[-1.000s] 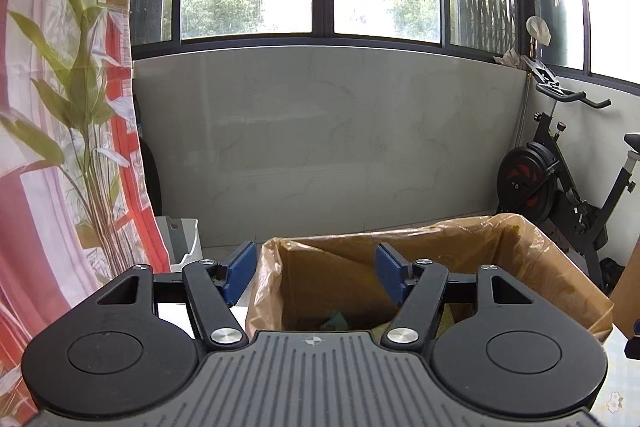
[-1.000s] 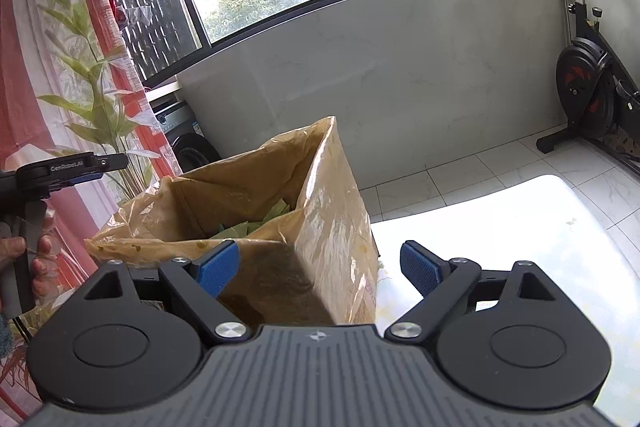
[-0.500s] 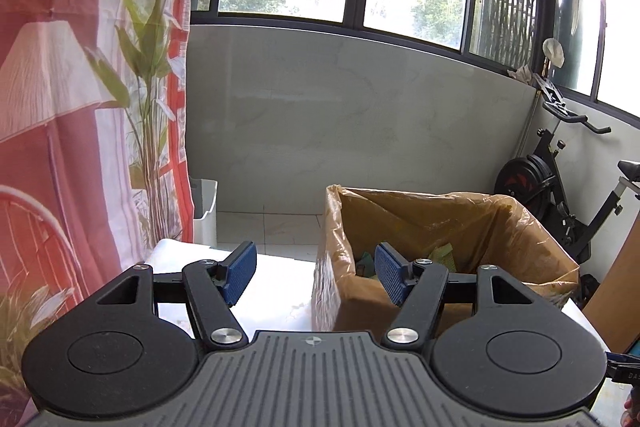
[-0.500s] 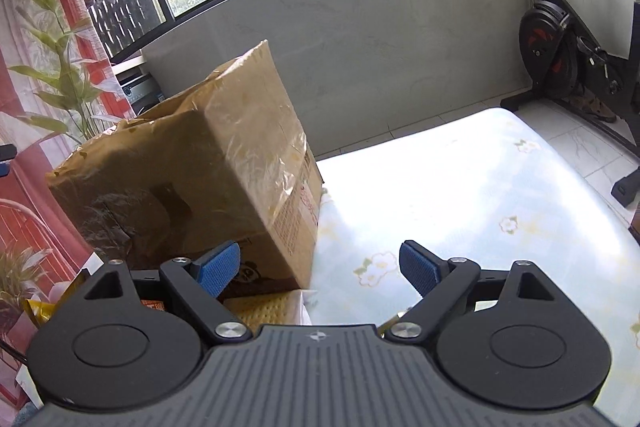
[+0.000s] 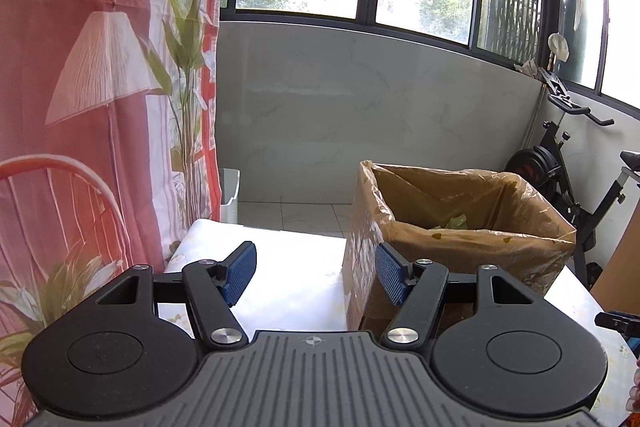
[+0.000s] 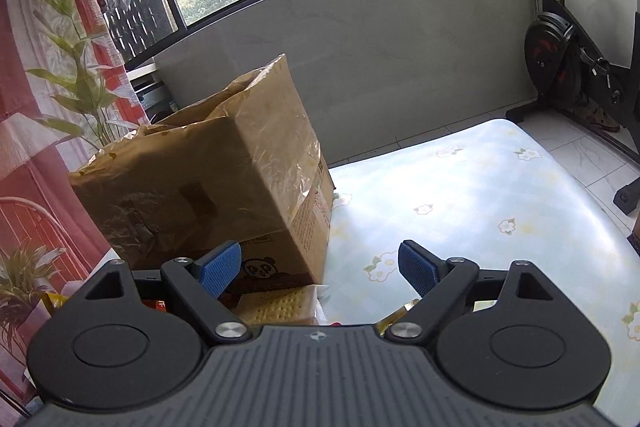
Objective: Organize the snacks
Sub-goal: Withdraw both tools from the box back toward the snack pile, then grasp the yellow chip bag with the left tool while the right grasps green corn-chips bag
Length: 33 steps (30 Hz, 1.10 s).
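Both tools, left tool (image 5: 314, 277) and right tool (image 6: 320, 273), gape wide (nothing held) beside the box (image 6: 224, 183).

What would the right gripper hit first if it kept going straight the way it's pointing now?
Probably the cracker packet lying just below the right gripper, whose jaws are open and empty. Past that comes the corner of the cardboard box. Depth is hard to judge, so it might skim over the packet.

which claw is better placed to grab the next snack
Right claw: open, just above the tan cracker packet beside the plastic-lined cardboard box. Left claw, also open, faces bare tabletop.
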### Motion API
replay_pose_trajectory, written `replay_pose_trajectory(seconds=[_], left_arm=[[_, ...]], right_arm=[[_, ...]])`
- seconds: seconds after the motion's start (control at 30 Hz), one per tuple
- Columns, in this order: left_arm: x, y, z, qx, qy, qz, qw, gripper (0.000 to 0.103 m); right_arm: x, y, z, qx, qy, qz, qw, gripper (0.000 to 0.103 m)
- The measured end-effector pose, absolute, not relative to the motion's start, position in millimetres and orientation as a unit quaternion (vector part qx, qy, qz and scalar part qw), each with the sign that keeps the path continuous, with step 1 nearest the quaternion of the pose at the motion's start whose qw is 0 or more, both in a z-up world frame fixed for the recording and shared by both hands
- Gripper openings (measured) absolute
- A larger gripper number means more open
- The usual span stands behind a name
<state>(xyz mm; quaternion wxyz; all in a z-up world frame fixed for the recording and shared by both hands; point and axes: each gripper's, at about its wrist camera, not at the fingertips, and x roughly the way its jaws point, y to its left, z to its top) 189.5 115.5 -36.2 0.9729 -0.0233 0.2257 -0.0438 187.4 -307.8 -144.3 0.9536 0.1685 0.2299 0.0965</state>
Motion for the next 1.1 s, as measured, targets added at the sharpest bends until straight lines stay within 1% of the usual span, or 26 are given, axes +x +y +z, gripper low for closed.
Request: replay_pose_trajectory(seconds=[0.17, 0.37, 0.53, 0.77, 0.87, 0.93, 0.97, 1.0, 1.1], left_arm=[[173, 111, -75, -0.035, 0.255, -0.058, 0.965, 0.068], [175, 93, -115, -0.053, 0.296, -0.102, 0.948, 0.068], [173, 73, -127, -0.023, 0.299, -0.129, 0.945, 0.069], [165, 64, -144, -0.008, 0.31, -0.141, 0.94, 0.07], [166, 64, -149, -0.006, 0.315, -0.144, 0.938, 0.07], [168, 64, -151, -0.005, 0.318, -0.149, 0.936, 0.072], [169, 63, -152, -0.004, 0.318, -0.15, 0.936, 0.073], [170, 62, -153, -0.002, 0.319, -0.153, 0.935, 0.074], [174, 58, -157, 0.01, 0.321, -0.161, 0.933, 0.076]], right_arm=[[184, -286, -155, 0.164, 0.241, 0.113, 0.95, 0.088], [185, -241, -164, 0.161, 0.274, 0.163, 0.934, 0.088], [187, -200, -165, 0.155, 0.295, 0.212, 0.918, 0.088], [194, -160, -176, 0.143, 0.329, 0.248, 0.9, 0.089], [199, -147, -186, 0.14, 0.358, 0.251, 0.888, 0.089], [201, -146, -195, 0.149, 0.373, 0.253, 0.88, 0.089], [201, -146, -199, 0.158, 0.378, 0.257, 0.875, 0.088], [200, -148, -200, 0.166, 0.376, 0.259, 0.874, 0.081], [195, -152, -198, 0.162, 0.366, 0.261, 0.879, 0.075]])
